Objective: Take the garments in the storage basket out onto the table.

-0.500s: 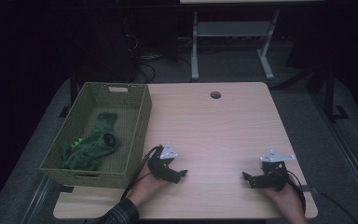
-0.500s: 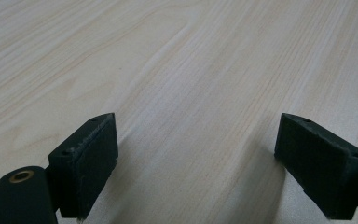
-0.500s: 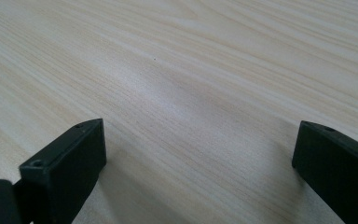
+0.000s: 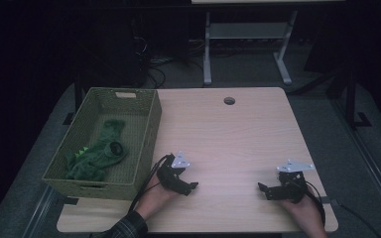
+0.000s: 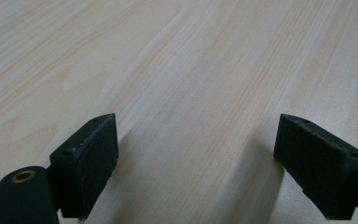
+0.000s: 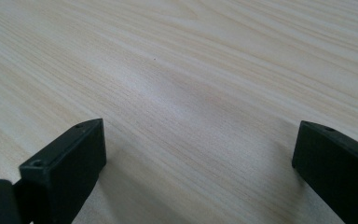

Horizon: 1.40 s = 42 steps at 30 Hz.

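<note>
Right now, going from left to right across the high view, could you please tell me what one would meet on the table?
Green basket with a green soft toy lying in it → left gripper, open → round hole in the tabletop → right gripper, open.

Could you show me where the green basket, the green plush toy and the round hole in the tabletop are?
green basket (image 4: 149,131): high view, on its right wall.
green plush toy (image 4: 99,153): high view, on its body.
round hole (image 4: 229,101): high view, its middle.

Two tools on wooden table
</note>
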Each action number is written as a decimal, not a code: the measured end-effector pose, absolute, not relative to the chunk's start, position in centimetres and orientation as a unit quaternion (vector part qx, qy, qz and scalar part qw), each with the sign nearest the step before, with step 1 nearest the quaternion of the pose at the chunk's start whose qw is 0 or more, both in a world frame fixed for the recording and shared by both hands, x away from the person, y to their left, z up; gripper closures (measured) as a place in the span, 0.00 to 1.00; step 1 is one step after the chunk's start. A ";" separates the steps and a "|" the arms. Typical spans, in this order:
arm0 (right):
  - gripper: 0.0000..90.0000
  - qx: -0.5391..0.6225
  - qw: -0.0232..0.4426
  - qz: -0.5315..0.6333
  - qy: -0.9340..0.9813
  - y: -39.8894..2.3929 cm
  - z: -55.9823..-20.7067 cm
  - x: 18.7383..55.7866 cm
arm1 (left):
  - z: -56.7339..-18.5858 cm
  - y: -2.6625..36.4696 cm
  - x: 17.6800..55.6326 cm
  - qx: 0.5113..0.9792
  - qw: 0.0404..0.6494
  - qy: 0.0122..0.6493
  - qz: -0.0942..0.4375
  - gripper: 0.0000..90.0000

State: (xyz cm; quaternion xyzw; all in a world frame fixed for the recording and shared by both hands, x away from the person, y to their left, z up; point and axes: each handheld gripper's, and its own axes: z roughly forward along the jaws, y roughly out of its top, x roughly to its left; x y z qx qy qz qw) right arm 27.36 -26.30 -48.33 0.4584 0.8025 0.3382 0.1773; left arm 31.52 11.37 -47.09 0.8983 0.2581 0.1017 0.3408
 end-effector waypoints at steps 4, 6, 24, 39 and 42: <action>0.03 0.458 0.177 0.338 0.803 -26.3 -48.3 27.4 | -46.7 11.1 31.4 0.902 0.333 0.254 0.103 0.15; 0.03 0.458 0.177 0.338 0.803 -26.3 -48.3 27.4 | -46.6 11.1 31.4 0.901 0.335 0.254 0.102 0.15; 0.03 0.460 0.176 0.338 0.802 -26.3 -48.3 27.3 | -44.6 11.3 31.7 0.899 0.339 0.263 0.085 0.15; 0.03 0.458 0.178 0.338 0.803 -26.3 -48.3 27.4 | -42.5 11.6 31.8 0.891 0.365 0.260 0.070 0.15; 0.03 0.458 0.178 0.338 0.803 -26.3 -48.3 27.4 | -42.0 11.7 31.7 0.890 0.369 0.259 0.067 0.15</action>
